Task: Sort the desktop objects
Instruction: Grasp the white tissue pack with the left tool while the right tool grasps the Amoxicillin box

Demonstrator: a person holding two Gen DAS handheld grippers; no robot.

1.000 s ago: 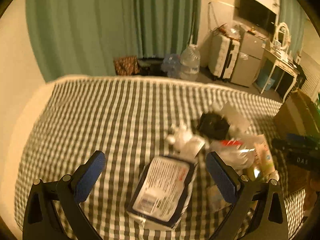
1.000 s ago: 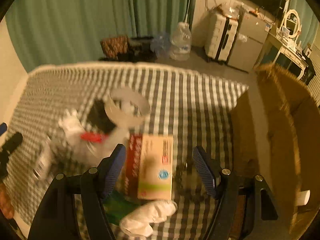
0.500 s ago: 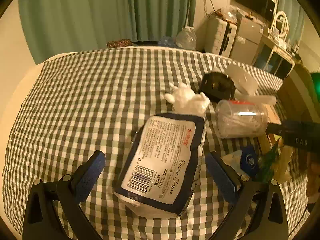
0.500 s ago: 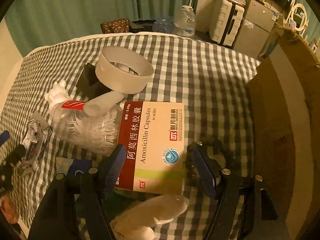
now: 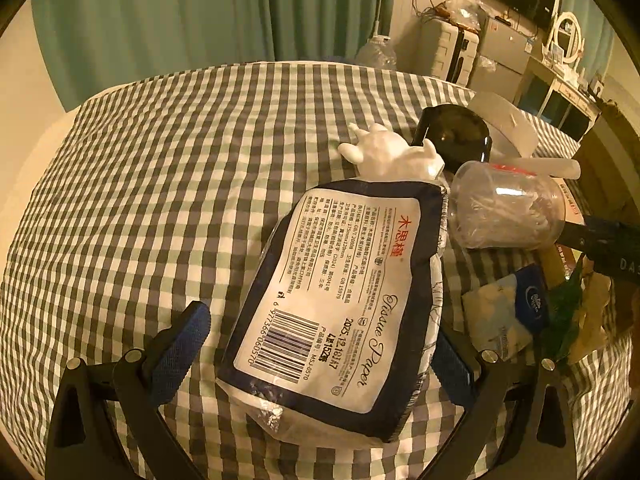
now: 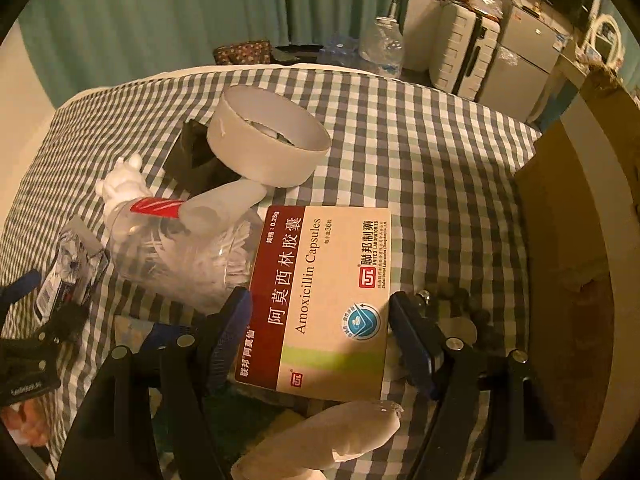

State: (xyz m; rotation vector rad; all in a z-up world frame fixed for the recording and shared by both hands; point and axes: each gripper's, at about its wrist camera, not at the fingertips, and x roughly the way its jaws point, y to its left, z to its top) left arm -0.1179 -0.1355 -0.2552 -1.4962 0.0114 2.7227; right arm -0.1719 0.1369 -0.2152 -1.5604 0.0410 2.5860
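Our left gripper [image 5: 316,360] straddles the tissue pack [image 5: 340,296] at lower centre, jaws open; our right gripper [image 6: 320,332] brackets the capsule box [image 6: 324,300], pads apart, ready to lift.

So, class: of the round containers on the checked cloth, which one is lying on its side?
The clear plastic jar of cotton swabs lies on its side beside the medicine box. The white round tub and the dark jar sit with their openings up.

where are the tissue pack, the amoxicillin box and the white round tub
tissue pack [image 5: 344,300], left wrist view, on its white printed label
amoxicillin box [image 6: 320,300], right wrist view, on the middle of its top face
white round tub [image 6: 256,152], right wrist view, on its outer side wall
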